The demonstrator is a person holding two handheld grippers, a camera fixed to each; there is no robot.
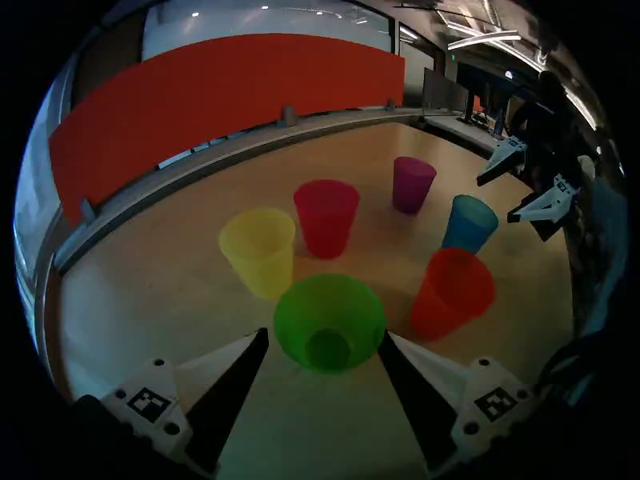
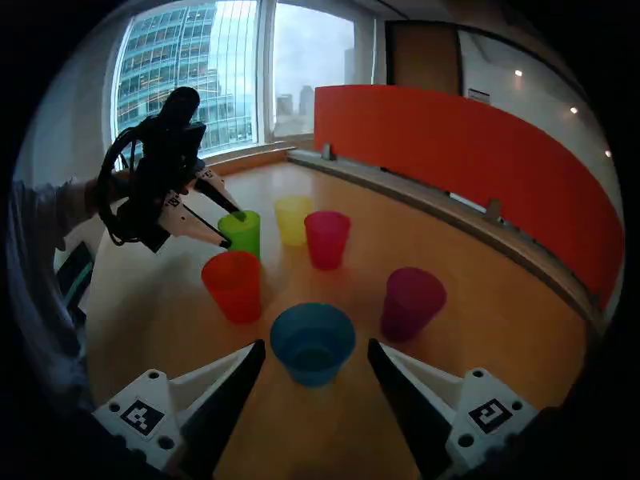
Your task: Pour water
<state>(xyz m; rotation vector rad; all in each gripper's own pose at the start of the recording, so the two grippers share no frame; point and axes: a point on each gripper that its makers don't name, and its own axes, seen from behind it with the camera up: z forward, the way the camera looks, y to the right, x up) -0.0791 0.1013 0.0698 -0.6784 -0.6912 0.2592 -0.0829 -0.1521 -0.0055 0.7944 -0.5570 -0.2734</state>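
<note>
While both cups stand upright on the table [image 1: 160, 280], left gripper [image 1: 321, 336] is spread around the green cup [image 1: 329, 308], contact unclear; right gripper [image 2: 316, 344] spread, blue cup [image 2: 312, 330] straight ahead between fingers, untouched.

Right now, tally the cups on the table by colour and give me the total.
Green cup: 1
Yellow cup: 1
Red cup: 1
Purple cup: 1
Blue cup: 1
Orange cup: 1
Total: 6 cups
</note>
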